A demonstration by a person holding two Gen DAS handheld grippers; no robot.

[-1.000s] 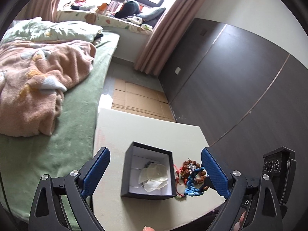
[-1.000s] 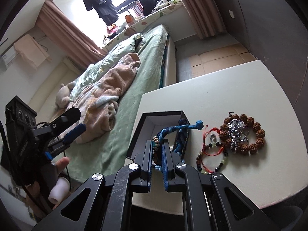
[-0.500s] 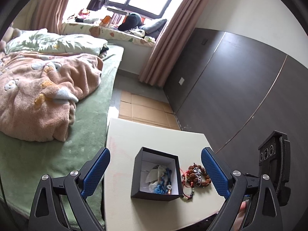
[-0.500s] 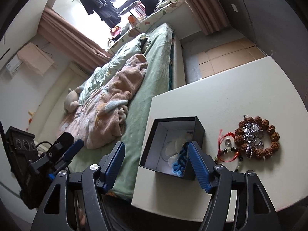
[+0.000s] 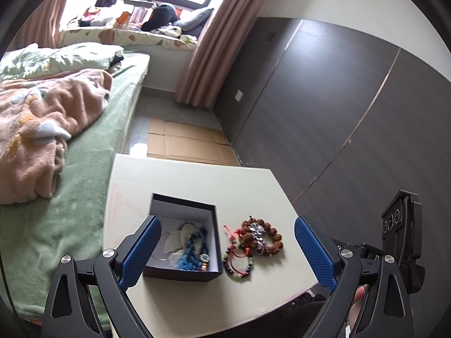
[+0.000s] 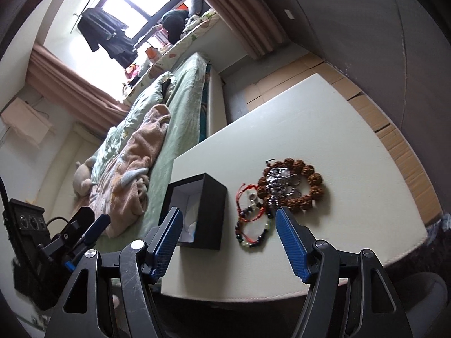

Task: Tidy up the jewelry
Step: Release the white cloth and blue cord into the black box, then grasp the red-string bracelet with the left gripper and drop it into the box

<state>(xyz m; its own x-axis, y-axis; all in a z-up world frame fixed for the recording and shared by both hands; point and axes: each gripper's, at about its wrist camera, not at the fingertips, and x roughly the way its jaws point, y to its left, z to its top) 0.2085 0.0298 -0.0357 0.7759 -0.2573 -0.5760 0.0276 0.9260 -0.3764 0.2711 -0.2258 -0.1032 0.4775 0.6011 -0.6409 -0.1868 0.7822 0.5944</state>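
An open black box [image 5: 183, 274] stands on the white table [image 5: 197, 186]. A blue beaded bracelet [image 5: 193, 249] lies inside it on white padding. Right of the box lie a brown bead bracelet with a silver charm [image 5: 262, 236] and a red-cord bracelet with dark beads [image 5: 238, 260]. My left gripper [image 5: 227, 222] is open, its jaws straddling the box and bracelets from above the near edge. My right gripper [image 6: 229, 211] is open and empty, above the box [image 6: 208, 211] and the red-cord bracelet [image 6: 251, 219]. The brown bracelet [image 6: 293, 186] lies just beyond. From the right wrist view the box wall hides the blue bracelet.
A bed with a green sheet [image 5: 70, 197] and a peach blanket [image 5: 42, 129] runs along the table's left side. Dark wall panels [image 5: 338, 112] stand on the right. Cardboard [image 5: 186, 143] covers the floor beyond the table.
My right gripper was shut on the blue bracelet over the box; it has let it go into the box, opened and drawn back to the right. The left gripper has shifted sideways.
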